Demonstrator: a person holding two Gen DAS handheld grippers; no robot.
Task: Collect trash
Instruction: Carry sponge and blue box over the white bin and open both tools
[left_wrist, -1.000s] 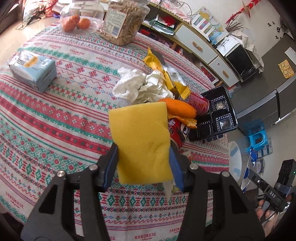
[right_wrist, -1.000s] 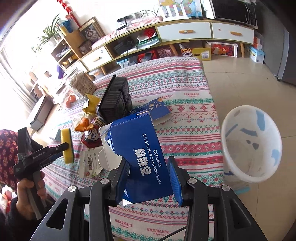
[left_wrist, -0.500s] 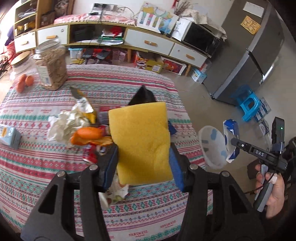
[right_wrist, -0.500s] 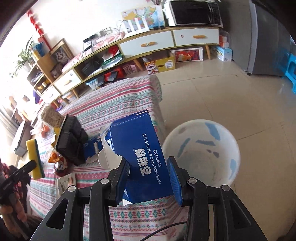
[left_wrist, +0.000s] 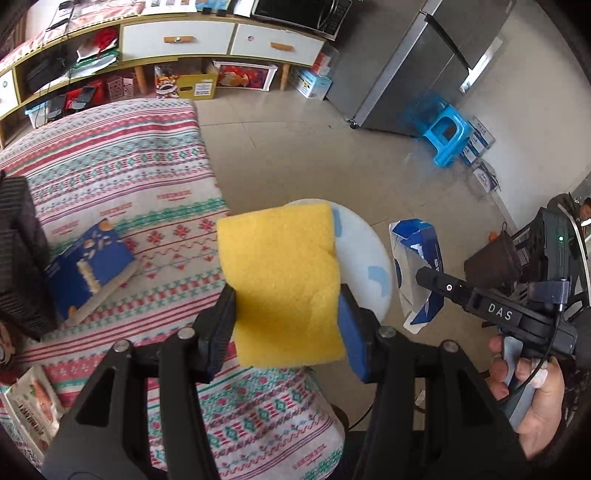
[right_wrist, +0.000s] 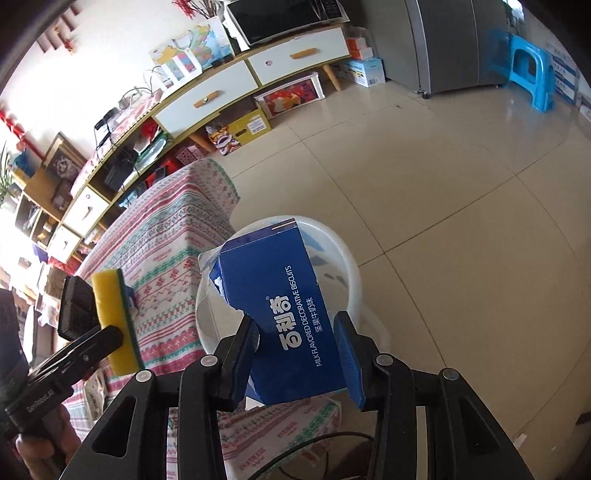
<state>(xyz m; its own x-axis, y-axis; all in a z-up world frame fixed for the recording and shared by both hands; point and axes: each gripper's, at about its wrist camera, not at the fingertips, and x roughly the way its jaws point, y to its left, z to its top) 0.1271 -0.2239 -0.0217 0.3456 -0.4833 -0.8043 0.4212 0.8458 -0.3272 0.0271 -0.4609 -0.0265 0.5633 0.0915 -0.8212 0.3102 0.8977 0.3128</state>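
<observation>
Left wrist view: left gripper (left_wrist: 286, 308) clamps a yellow sponge (left_wrist: 282, 282) that hides most of the white bin (left_wrist: 364, 258) beside the bench (left_wrist: 122, 170).
Right wrist view: right gripper (right_wrist: 297, 347) grips a blue biscuit box (right_wrist: 282, 317) over the bin (right_wrist: 347, 273), covering its inside.

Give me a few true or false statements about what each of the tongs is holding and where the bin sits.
1. The left tongs grip a yellow sponge. True.
2. The right tongs are empty. False: they clamp a blue biscuit box.
3. The white bin stands on the floor beside the table. True.
4. The biscuit box already lies inside the bin. False: it is held above it.
5. The blue stool stands on the table. False: it stands on the floor.
</observation>
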